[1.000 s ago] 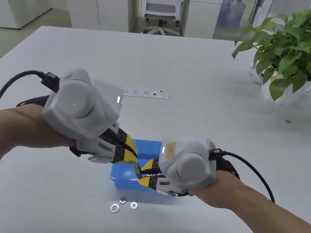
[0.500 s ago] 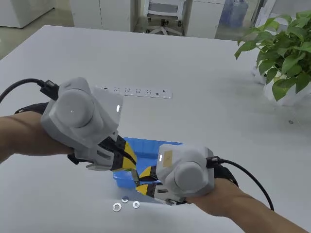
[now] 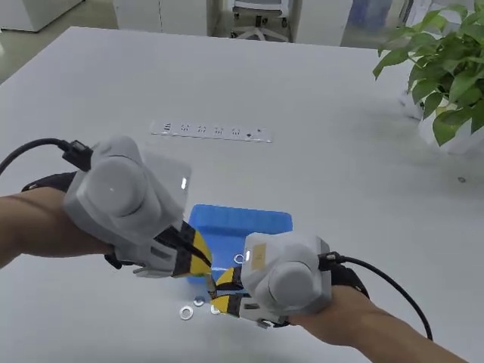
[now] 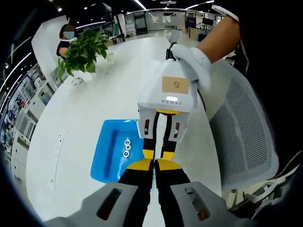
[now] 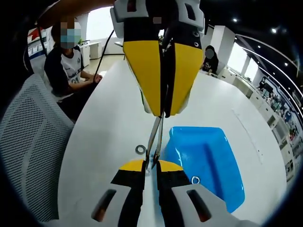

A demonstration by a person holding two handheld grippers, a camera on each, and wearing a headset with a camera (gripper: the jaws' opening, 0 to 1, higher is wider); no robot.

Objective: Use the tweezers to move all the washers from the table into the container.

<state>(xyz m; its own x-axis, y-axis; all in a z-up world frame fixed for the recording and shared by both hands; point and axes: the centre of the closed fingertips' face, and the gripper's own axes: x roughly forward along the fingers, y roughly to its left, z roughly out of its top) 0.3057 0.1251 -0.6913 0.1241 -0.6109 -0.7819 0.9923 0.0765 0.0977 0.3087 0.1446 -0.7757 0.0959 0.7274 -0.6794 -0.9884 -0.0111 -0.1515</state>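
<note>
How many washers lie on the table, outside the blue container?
3 in front of the container: left washer, middle washer, right washer partly covered. More may be hidden.

Near edge of blue container [image 3: 240, 221] hidden behind left gripper [image 3: 195, 255] and right gripper [image 3: 224, 286]; tweezers [image 5: 155, 137], both ends buried between jaws; potted plant [image 3: 442, 68] cut by right edge, office chair [image 3: 261, 9] by top edge

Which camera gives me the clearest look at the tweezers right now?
The right gripper view: the tweezers run bare from the left tool to the right tool. In the head view the tool bodies hide them; in the left gripper view the shut jaws cover them.
</note>
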